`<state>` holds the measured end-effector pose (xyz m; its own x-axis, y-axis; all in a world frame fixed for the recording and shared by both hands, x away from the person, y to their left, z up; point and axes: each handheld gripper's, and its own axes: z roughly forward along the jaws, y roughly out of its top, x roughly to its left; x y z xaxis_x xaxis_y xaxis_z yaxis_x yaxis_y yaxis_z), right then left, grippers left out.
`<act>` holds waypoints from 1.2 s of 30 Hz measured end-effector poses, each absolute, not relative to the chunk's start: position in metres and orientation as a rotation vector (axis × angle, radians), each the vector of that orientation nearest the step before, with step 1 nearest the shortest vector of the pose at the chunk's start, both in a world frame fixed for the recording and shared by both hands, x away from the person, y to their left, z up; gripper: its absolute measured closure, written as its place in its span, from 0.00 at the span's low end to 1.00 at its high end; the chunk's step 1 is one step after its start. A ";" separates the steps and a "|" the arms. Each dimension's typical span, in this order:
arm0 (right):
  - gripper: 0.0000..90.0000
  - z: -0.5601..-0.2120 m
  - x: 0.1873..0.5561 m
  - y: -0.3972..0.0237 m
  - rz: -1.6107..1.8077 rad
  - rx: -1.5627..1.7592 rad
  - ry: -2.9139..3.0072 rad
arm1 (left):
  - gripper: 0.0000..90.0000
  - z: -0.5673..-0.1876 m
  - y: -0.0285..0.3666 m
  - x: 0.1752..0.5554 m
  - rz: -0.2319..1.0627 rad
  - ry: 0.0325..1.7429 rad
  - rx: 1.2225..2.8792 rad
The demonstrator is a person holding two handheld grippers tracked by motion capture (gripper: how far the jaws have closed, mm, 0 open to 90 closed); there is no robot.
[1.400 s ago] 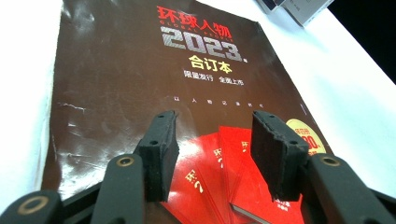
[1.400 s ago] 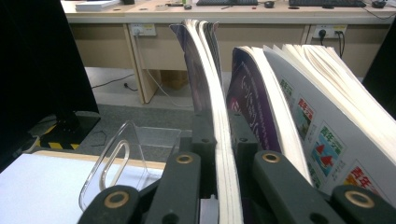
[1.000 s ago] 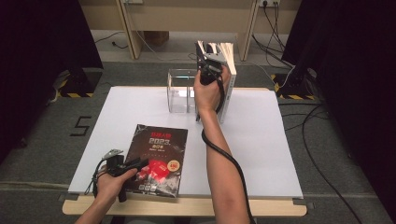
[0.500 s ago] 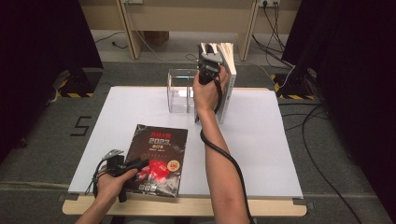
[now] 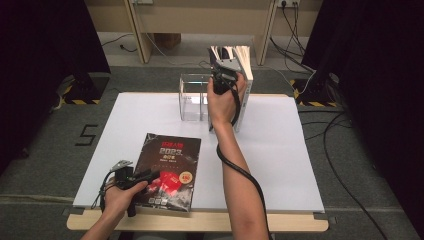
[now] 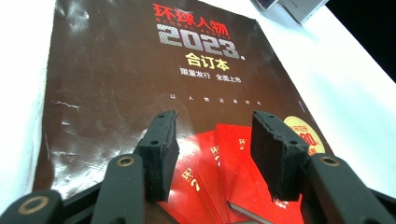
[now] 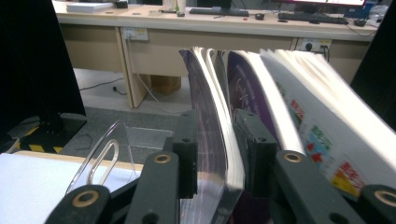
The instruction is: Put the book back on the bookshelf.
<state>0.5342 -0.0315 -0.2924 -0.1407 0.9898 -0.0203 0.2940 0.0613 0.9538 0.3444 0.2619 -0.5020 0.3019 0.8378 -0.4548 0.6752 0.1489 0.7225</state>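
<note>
Two magazines stand upright at the table's [image 5: 300,165] twelve o'clock beside a clear acrylic rack [image 5: 192,95]; the right gripper [image 7: 215,140], jaws just opening, straddles the purple magazine [image 7: 210,116]. Left gripper [image 6: 212,140] hovers open over the black magazine [image 5: 170,167] at seven o'clock.

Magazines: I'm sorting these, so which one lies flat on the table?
The dark-covered magazine with red booklets pictured, under the left gripper; the others stand upright in the clear rack at the far edge.
</note>
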 end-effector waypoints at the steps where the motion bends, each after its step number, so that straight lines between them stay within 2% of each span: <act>1: 0.78 -0.292 0.531 -0.033 1.127 1.330 1.553 | 0.56 -0.502 0.262 0.344 0.203 1.426 1.577; 16: 0.86 -0.295 0.489 -0.058 1.225 1.335 1.526 | 0.56 -0.501 0.260 0.343 0.204 1.420 1.581; 24: 0.79 -0.305 0.478 -0.068 1.237 1.391 1.534 | 0.56 -0.501 0.259 0.343 0.206 1.419 1.584; 36: 0.73 -0.311 0.499 -0.069 1.221 1.447 1.560 | 0.56 -0.501 0.260 0.343 0.204 1.420 1.579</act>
